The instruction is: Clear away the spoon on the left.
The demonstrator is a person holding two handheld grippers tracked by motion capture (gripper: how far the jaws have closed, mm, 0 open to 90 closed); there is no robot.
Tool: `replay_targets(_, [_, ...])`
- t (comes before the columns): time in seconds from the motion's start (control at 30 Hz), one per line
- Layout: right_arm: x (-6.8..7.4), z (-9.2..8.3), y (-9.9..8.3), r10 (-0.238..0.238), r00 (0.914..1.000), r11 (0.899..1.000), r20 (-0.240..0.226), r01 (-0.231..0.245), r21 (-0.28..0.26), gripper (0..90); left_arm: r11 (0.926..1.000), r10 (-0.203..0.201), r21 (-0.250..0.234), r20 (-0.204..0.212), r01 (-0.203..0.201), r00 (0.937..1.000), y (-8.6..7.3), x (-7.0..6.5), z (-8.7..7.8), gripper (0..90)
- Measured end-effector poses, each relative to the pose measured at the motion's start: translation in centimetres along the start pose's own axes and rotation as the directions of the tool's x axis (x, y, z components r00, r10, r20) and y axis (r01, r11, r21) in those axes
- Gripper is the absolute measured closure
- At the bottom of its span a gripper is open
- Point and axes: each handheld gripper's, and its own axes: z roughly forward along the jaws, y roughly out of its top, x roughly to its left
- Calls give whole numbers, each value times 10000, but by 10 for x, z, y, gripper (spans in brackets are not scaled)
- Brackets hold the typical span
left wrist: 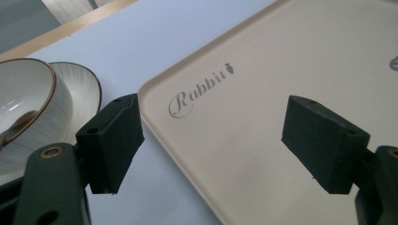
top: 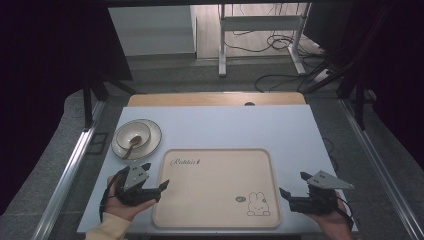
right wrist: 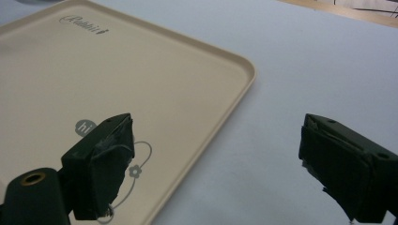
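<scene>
A beige tray (top: 216, 187) printed with "Rabbit" and a bunny drawing lies flat in the middle of the pale blue table (top: 240, 127). My left gripper (top: 156, 175) is open at the tray's left edge, its jaws straddling the rim with nothing between them. In the left gripper view the left gripper (left wrist: 214, 112) spans the tray (left wrist: 281, 56) near the lettering. My right gripper (top: 293, 183) stands open at the tray's right front corner. In the right gripper view the right gripper (right wrist: 219, 126) has one jaw over the tray (right wrist: 117, 70) and the other over bare table (right wrist: 319, 61).
A white bowl (top: 132, 135) with a brown rim sits on a ribbed plate (top: 152, 131) at the back left, a brown spoon (top: 133, 144) in it. The bowl (left wrist: 23, 103) lies just left of my left gripper. A wooden strip (top: 215, 99) runs along the table's far edge.
</scene>
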Motion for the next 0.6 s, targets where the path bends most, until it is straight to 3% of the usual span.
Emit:
replay_targets(0.3, [-1, -1, 0, 81, 10000, 10000, 13, -80, -59, 110, 10000, 22, -75, -408, -25, 9992, 3, 3, -8, 197])
replay_targets(0.6, [-1, 6, 3, 86, 9999, 10000, -89, -86, -1, 114, 9990, -420, -199, -748, 406, 9963, 3, 12, -18, 190])
